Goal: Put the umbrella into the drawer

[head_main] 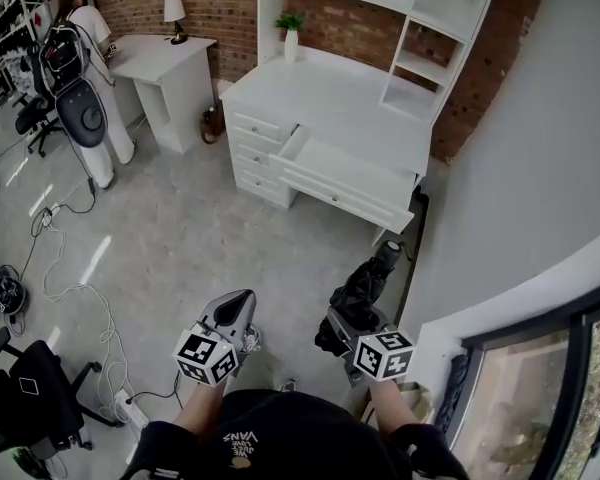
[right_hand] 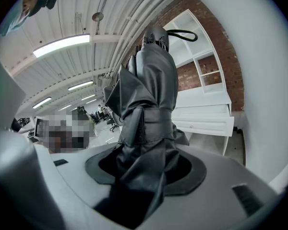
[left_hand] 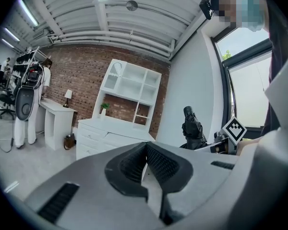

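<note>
Head view: the right tool (head_main: 352, 340) carries the folded black fabric umbrella (head_main: 365, 286), well apart from the white wooden desk (head_main: 310, 98) and its open white drawer (head_main: 348, 173).

Left gripper view: the left tool (left_hand: 145, 146) is clenched on nothing.

Right gripper view: the right tool's jaws grasp soft, loose canopy cloth. It looks light but may slip, so the stiff shaft inside seems the surer hold.

Dark folds of the umbrella (right_hand: 146, 114) cover the pads of the right gripper (right_hand: 145, 172), its near end lost between the jaws. Across the room, the open drawer (head_main: 345, 200) is too small to show its inside; a white-clad figure (left_hand: 45, 75) far left, perhaps a person, is too distant to make out.
</note>
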{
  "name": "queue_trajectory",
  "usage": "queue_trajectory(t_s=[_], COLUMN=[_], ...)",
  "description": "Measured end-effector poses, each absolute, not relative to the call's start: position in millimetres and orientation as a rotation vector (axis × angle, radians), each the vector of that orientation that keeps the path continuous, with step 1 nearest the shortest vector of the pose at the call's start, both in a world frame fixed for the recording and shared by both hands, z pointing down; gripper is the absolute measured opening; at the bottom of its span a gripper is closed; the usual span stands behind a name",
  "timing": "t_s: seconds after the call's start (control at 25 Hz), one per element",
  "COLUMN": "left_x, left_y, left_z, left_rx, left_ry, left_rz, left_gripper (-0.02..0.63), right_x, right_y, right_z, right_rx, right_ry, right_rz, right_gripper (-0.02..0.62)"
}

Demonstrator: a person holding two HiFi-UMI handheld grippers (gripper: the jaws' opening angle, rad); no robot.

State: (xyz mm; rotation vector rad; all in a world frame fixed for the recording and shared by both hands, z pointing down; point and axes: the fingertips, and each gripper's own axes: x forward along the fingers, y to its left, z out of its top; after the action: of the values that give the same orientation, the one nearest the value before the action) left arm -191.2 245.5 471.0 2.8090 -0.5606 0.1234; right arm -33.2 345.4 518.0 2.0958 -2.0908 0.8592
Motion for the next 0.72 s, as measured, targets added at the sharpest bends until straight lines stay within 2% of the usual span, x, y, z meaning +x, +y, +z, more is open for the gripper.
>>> queue_trajectory(t_s=[0.32,0.72], left_x=[-155.6,-115.7], left_y=[187.2,65.6], left_z=[480.2,471.1], left_rx=[2.806,2.818], left_ry=[-0.518,-0.463], left_rz=[0.123,0.124], left_gripper=[0.008,0.008], right_x=[-2.3,35.4], right_y=[296.4,182.6], right_z=[523.6,519.6], right_rx=[2.127,2.179], right_ry=[-2.063,-2.010], right_rz=[0.878,0.896], right_gripper=[0.235,0.235])
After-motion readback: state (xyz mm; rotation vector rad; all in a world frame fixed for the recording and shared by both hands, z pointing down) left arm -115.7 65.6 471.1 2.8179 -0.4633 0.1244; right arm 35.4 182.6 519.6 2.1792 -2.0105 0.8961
